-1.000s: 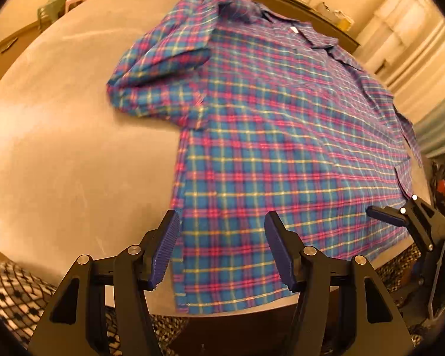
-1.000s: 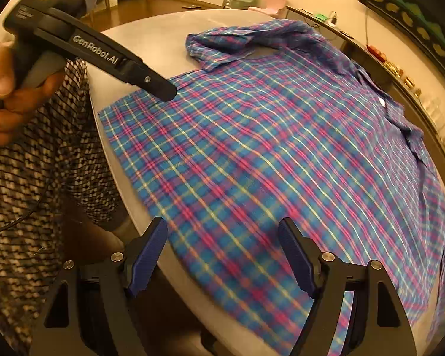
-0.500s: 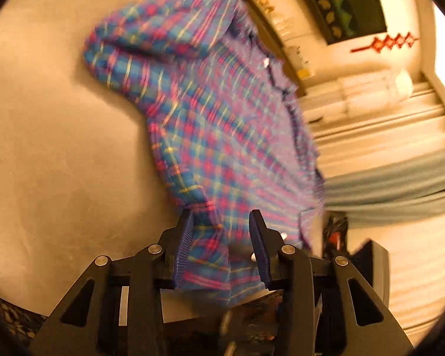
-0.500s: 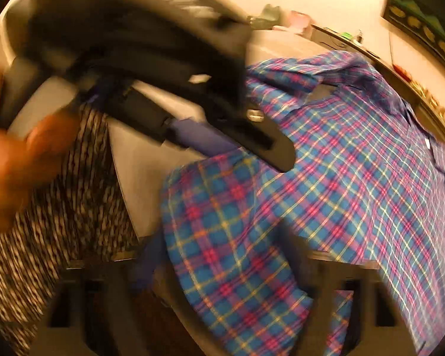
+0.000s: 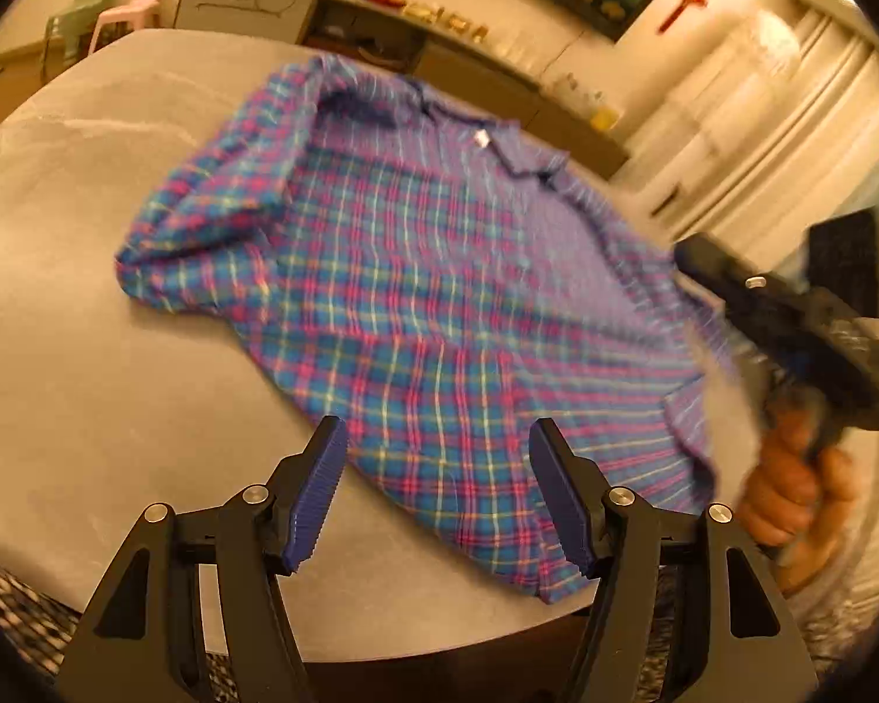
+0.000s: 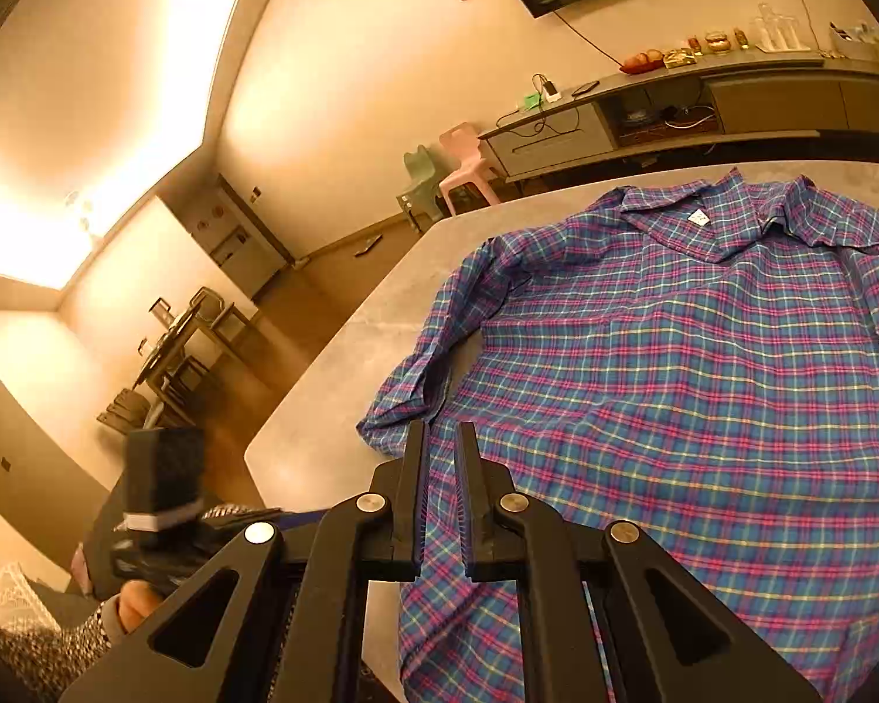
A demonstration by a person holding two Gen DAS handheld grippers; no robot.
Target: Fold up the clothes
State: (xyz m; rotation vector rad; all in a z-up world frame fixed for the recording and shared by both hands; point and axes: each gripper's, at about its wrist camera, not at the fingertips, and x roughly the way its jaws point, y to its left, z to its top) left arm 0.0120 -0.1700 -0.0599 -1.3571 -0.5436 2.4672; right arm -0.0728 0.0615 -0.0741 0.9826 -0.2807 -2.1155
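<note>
A plaid shirt (image 6: 703,363) — blue crossed with pink and yellow lines — lies spread on a grey, stone-like table (image 5: 88,269), collar at the far side, one sleeve bunched in soft folds, its near hem rumpled at the table's edge. The left gripper (image 5: 433,498) hovers low over that hem with its ribbed blue pads (image 5: 316,492) wide apart and holding nothing. The right gripper (image 6: 441,504) — gripped in a bare hand (image 5: 791,492) — has its pads nearly together, pinching the cloth at the shirt's side edge.
</note>
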